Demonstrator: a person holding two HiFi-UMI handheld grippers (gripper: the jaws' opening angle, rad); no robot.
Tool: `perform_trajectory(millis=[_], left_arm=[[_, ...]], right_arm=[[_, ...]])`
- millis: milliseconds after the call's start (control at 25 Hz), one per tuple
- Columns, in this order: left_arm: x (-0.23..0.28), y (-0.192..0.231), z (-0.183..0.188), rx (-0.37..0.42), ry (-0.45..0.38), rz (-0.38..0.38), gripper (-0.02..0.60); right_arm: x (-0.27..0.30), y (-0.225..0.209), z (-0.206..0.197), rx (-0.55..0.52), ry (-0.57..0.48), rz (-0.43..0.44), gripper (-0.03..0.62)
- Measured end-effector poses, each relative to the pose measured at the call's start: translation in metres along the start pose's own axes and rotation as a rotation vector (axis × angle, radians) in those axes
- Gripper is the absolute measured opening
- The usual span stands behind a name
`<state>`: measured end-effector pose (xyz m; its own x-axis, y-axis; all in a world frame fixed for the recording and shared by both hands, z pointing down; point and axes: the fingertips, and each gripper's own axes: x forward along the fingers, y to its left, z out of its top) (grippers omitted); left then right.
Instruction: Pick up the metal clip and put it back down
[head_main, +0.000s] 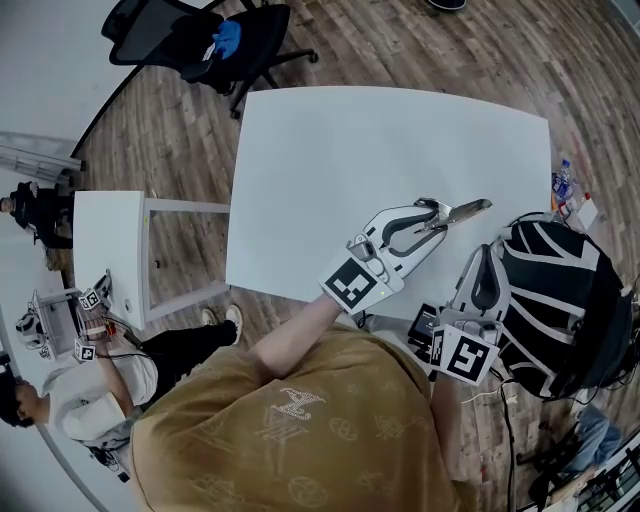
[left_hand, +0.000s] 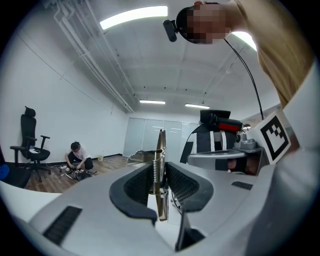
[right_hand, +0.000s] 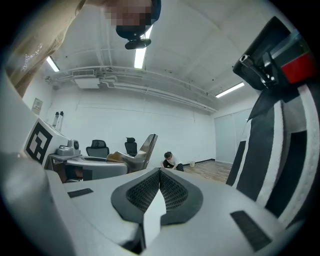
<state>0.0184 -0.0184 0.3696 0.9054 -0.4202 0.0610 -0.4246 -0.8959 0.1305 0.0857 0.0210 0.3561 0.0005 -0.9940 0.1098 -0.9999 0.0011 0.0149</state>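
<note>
Metal clip (head_main: 465, 210) gripped by left gripper (head_main: 436, 214) above wide white table (head_main: 330, 170); right gripper (right_hand: 160, 180) closed, empty.

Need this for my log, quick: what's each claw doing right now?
Left claw: shut on the clip.
Right claw: shut, holding nothing.

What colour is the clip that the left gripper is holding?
Shiny silver, plain bare metal. The left gripper view shows the metal clip best.
</note>
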Motion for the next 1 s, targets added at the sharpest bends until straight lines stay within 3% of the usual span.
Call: perform_trajectory(millis=[520,1000], left_arm=[[-0.0011,-0.0012,0.0065,-0.044,0.001,-0.004,0.095],[-0.0004,0.0001,0.0018,-0.035,0.017,0.0,0.095]], right_arm=[[-0.0003,0.0003,0.0047,0.01,-0.007,-0.003,0.006],[-0.0008,-0.0021,-0.0001,0.015,0.001,-0.007,0.006]])
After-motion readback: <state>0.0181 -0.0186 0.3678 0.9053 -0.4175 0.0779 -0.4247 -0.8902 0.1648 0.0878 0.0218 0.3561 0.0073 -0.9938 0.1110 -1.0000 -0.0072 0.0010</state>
